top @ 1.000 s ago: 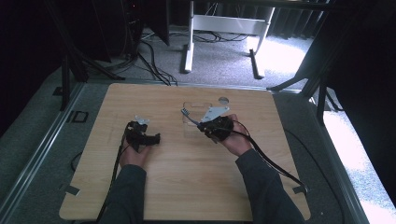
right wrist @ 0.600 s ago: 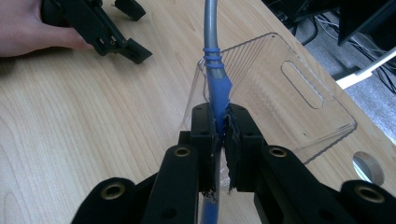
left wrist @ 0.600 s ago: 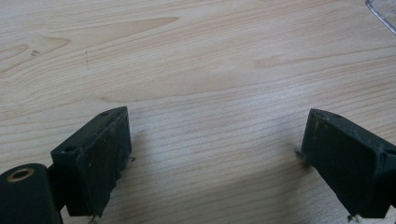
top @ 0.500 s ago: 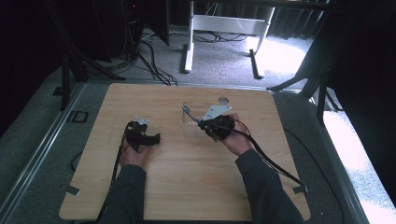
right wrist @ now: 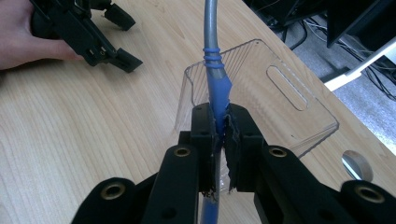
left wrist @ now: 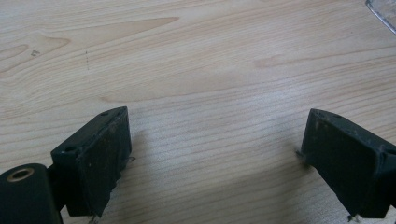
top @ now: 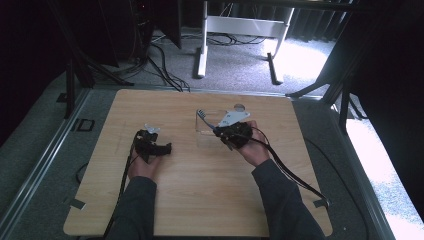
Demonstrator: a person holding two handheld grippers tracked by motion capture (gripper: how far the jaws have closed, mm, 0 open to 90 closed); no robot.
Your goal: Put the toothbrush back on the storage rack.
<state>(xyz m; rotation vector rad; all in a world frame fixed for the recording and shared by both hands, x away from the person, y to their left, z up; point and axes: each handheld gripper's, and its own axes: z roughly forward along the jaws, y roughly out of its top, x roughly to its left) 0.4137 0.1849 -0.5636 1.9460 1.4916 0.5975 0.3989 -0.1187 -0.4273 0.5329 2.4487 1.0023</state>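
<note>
My right gripper is shut on the blue handle of a utensil, whose grey metal neck rises away past the top of the right gripper view. In the high view the utensil points up and left from the right gripper. It hangs over a clear plastic tray lying on the wooden table. The left gripper rests low over the table left of the tray. Its jaws stand wide open with only bare wood between them. It also appears in the right gripper view, held by a hand.
A small round disc lies in the table top just beyond the tray. Cables trail from both grippers toward the front edge. Past the table's far edge are a white stand and floor cables.
</note>
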